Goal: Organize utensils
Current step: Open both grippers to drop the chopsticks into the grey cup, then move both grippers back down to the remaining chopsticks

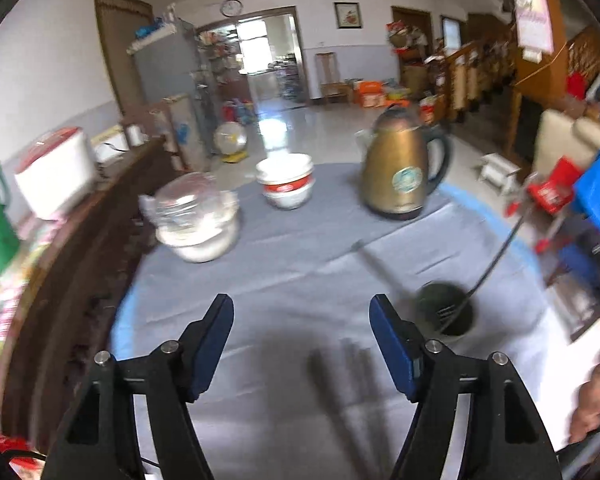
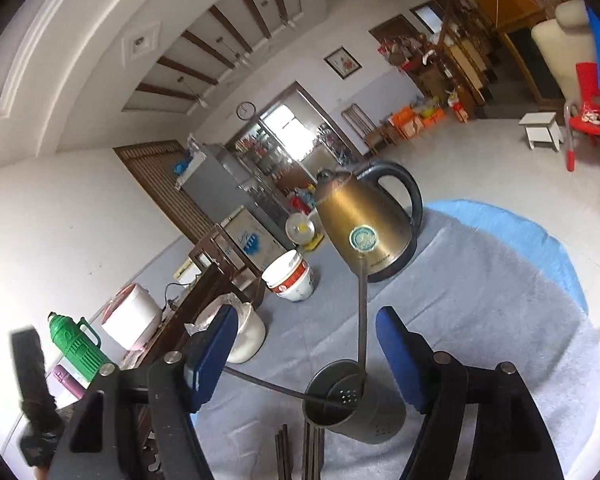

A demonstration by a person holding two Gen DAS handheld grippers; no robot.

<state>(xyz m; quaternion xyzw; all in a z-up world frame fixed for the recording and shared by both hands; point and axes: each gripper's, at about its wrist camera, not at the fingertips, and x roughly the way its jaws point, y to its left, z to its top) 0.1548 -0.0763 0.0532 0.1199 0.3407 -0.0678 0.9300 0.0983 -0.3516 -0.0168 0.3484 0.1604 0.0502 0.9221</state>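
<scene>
A dark metal utensil holder stands on the grey tablecloth, right of my open, empty left gripper. A fork and another long utensil lean out of it. Several blurred utensils lie on the cloth between the left fingers. In the right wrist view the holder sits between my open, empty right gripper's fingers, with two long handles sticking out. Chopsticks lie below it.
A gold kettle, stacked red-and-white bowls and a wrapped white bowl stand at the far side of the table. A dark wooden cabinet runs along the left edge. A hand shows at the right.
</scene>
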